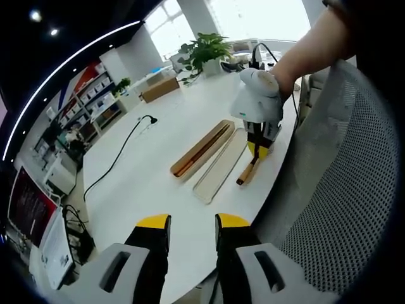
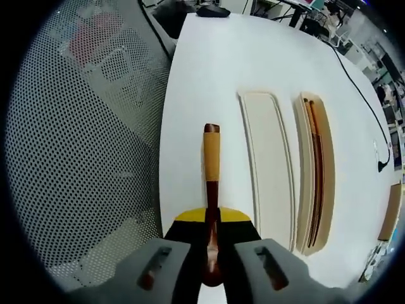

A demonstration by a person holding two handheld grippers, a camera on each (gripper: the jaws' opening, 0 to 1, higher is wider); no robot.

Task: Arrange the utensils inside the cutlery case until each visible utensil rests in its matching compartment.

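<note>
A wooden utensil point(image 2: 211, 155) with a light handle and dark ends lies along the white table's point(image 2: 202, 69) edge. My right gripper point(image 2: 212, 221) is shut on its near end. Beside it lie a pale, empty case half point(image 2: 269, 171) and a deeper wooden case half point(image 2: 323, 183) holding dark chopsticks point(image 2: 314, 171). In the left gripper view, the right gripper point(image 1: 256, 149) points down at the utensil point(image 1: 247, 174), held by a person's hand, next to the case halves point(image 1: 221, 166) point(image 1: 201, 150). My left gripper point(image 1: 193, 221) hovers open over the table's near edge, holding nothing.
A mesh chair back point(image 1: 342, 190) point(image 2: 82, 158) stands close against the table edge by the utensil. A black cable point(image 1: 120, 152) runs across the table's far side. A potted plant point(image 1: 205, 50) and a cardboard box point(image 1: 158, 88) stand at the far end.
</note>
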